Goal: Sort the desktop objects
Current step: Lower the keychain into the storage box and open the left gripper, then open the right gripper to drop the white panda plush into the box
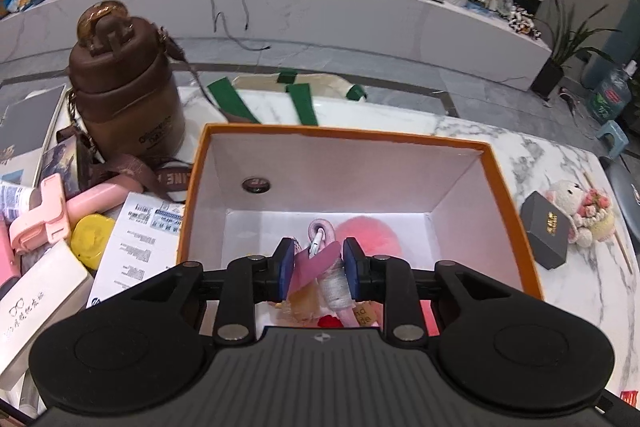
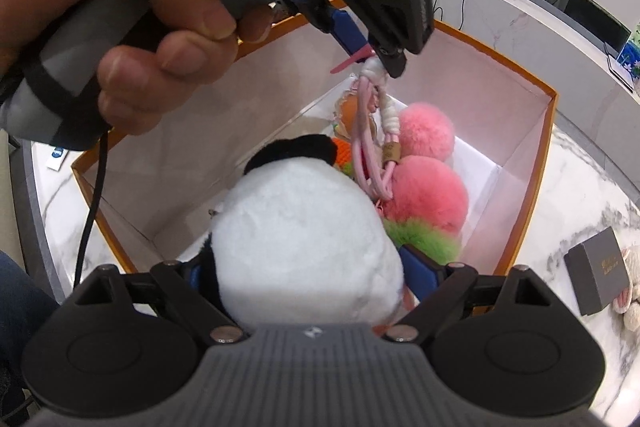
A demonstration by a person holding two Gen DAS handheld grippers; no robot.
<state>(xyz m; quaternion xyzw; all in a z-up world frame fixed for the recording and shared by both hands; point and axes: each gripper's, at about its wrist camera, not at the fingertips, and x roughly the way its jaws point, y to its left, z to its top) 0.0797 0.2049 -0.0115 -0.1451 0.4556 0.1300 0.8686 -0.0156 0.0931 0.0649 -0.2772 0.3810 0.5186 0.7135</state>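
An orange box (image 1: pixel 192 187) with a white inside stands on the marble table; it also shows in the right wrist view (image 2: pixel 546 131). My left gripper (image 1: pixel 316 267) is shut on the pink strap of a pompom keychain (image 1: pixel 320 259) and holds it over the box. In the right wrist view the left gripper (image 2: pixel 376 51) hangs the strap above two pink pompoms (image 2: pixel 428 191) with green fluff. My right gripper (image 2: pixel 304 267) is shut on a white and black plush toy (image 2: pixel 300 239) over the box's near side.
A brown bottle bag (image 1: pixel 128 87) stands left of the box. Pink clips (image 1: pixel 44 215), a yellow disc (image 1: pixel 92 235), papers and books lie at the left. A black box (image 1: pixel 546 231) and a crochet bunny (image 1: pixel 580 211) lie to the right.
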